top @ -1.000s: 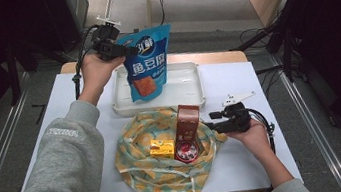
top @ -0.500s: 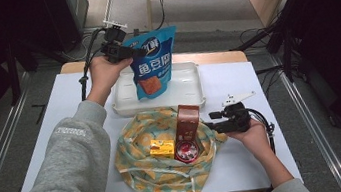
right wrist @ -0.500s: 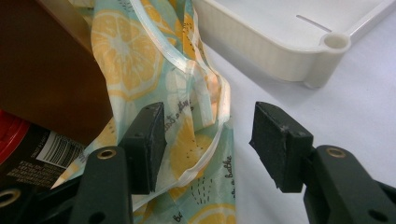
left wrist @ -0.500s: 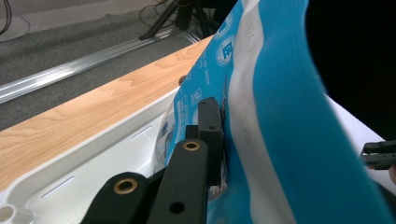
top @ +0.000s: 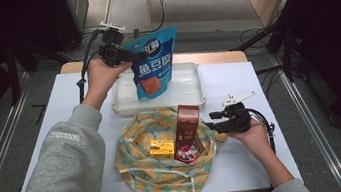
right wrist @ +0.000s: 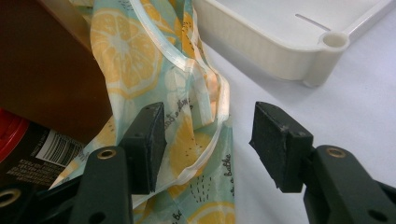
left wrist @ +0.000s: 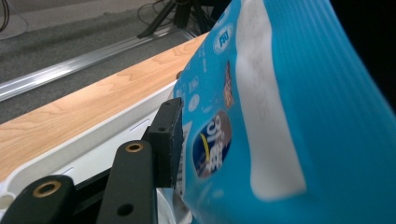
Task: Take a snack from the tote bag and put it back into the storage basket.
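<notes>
Over the white tray (top: 191, 80), the blue pouch (top: 153, 63) stands upright, top edge uppermost.

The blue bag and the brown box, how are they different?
The blue bag is a soft, glossy pouch; the brown box is stiff and straight-edged. The blue bag stands in the white tray at the left gripper, whose jaws have just been opening; the brown box sits in the lemon-print cloth bag. The blue bag looks bigger. Both stand upright.
</notes>
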Demonstrator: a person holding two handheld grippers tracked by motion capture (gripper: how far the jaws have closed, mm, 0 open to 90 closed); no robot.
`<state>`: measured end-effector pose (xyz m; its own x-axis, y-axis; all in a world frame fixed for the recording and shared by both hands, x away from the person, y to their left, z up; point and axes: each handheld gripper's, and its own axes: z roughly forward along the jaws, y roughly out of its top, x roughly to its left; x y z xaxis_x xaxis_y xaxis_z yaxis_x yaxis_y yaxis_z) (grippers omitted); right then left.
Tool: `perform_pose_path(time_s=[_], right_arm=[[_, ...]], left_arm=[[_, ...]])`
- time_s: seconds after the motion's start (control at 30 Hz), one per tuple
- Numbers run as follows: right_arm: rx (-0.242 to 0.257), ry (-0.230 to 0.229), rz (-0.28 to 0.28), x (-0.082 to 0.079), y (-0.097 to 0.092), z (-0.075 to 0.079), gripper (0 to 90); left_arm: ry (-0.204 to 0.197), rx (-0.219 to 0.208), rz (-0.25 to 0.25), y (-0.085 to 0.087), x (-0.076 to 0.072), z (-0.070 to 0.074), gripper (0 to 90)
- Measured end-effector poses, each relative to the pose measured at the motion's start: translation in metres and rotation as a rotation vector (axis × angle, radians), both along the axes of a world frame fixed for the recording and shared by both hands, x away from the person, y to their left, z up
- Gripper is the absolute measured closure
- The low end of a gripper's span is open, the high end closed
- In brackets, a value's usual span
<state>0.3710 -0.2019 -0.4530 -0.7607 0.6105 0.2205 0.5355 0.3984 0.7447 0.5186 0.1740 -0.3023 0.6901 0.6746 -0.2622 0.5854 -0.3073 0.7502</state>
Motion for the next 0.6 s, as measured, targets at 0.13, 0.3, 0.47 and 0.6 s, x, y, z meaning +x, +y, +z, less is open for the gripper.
perform_pose_path(time_s=[0.13,0.3,0.47,0.6], right_arm=[[-0.001,-0.001,0.000,0.000,0.000,0.000,45.1],[-0.007,0.002,0.001,0.000,0.000,-0.001,45.1],[-0.009,0.003,0.001,0.000,0.001,-0.001,45.1],[-0.009,0.003,0.003,0.000,0.001,-0.001,45.1]], left_arm=[[0.008,0.017,-0.001,0.007,-0.005,-0.007,51.2],[0.020,0.039,-0.004,0.015,-0.012,-0.014,48.5],[0.012,0.054,-0.011,0.021,-0.020,-0.021,48.0],[0.012,0.056,-0.014,0.024,-0.024,-0.027,47.5]])
